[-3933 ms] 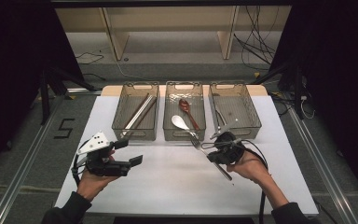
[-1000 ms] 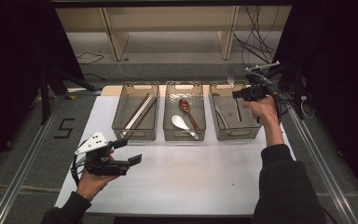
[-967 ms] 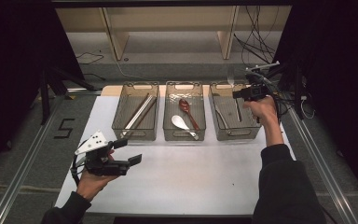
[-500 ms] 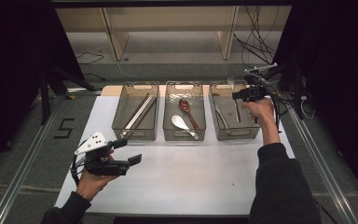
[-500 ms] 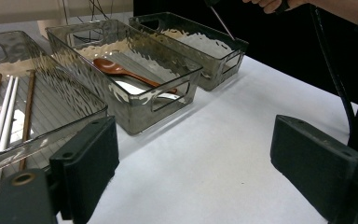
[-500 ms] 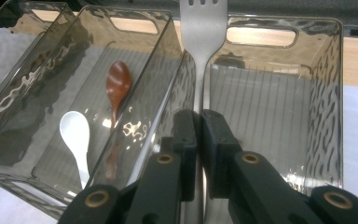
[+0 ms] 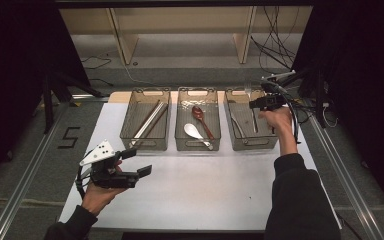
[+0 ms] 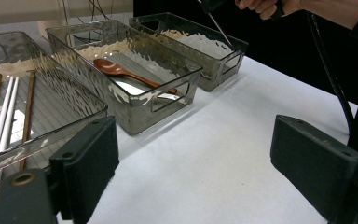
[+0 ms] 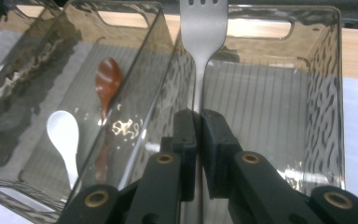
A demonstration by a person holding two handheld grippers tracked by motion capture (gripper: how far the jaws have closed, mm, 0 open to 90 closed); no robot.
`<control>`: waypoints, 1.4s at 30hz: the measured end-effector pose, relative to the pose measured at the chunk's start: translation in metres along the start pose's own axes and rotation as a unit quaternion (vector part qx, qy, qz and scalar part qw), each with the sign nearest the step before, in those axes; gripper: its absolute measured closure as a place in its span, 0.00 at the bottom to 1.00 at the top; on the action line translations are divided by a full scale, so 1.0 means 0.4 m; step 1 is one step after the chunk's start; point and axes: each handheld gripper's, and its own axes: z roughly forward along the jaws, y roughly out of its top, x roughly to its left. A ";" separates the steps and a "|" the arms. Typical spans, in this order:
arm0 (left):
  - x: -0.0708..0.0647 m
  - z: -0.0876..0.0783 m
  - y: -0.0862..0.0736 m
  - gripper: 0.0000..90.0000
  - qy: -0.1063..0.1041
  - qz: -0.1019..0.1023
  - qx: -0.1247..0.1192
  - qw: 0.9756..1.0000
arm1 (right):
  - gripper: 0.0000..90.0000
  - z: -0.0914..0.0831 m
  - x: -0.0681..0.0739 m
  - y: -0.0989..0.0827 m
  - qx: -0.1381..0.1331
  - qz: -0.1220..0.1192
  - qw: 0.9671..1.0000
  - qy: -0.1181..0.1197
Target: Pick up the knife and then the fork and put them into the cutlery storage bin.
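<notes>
- The white-topped bench [image 7: 205,195] carries three clear smoked plastic bins in a row along its far side; the person's forearms come in from the near edge.
- The right-hand clear smoked plastic bin [image 7: 240,131] has the right hand-held gripper [image 7: 254,104] above its far right part; in the right gripper view its ribbed floor lies under the jaws.
- The middle clear smoked plastic bin [image 7: 198,125] holds a reddish-brown wooden spoon [image 7: 200,117] and a white ceramic soup spoon [image 7: 195,134], lying side by side.
- The left-hand clear smoked plastic bin [image 7: 146,125] holds long thin chopsticks [image 7: 149,120], some white and some brown, laid lengthwise.
- The left hand-held gripper [image 7: 141,162] sits over the near left of the bench, well apart from the bins; its black jaws stand wide apart with nothing between them.
- The grey metal fork [image 9: 202,32] is clamped by its handle in the right hand-held gripper, jaws pressed together on it; its tines point away over the right-hand bin's far end.
</notes>
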 end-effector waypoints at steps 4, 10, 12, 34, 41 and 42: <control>0.000 -0.001 0.000 0.16 0.001 0.000 0.000 1.000 | 0.95 0.009 -0.007 -0.009 0.004 0.003 1.000 -0.007; -0.001 0.000 0.000 0.16 0.000 0.001 0.000 1.000 | 0.95 0.028 -0.013 -0.026 0.009 0.006 1.000 -0.011; -0.002 -0.001 0.001 0.16 0.000 0.000 -0.002 1.000 | 0.94 0.037 -0.015 -0.033 0.013 0.007 1.000 -0.015; -0.001 -0.004 0.000 0.16 0.001 0.000 -0.001 1.000 | 0.87 0.065 -0.017 -0.047 0.037 0.013 0.999 -0.029; -0.002 -0.003 0.000 0.16 0.001 0.001 0.000 1.000 | 0.78 0.053 -0.017 -0.048 0.034 0.010 0.999 -0.020; -0.002 -0.003 0.000 0.16 0.001 0.000 -0.001 1.000 | 0.76 0.052 -0.017 -0.049 0.033 0.009 0.999 -0.018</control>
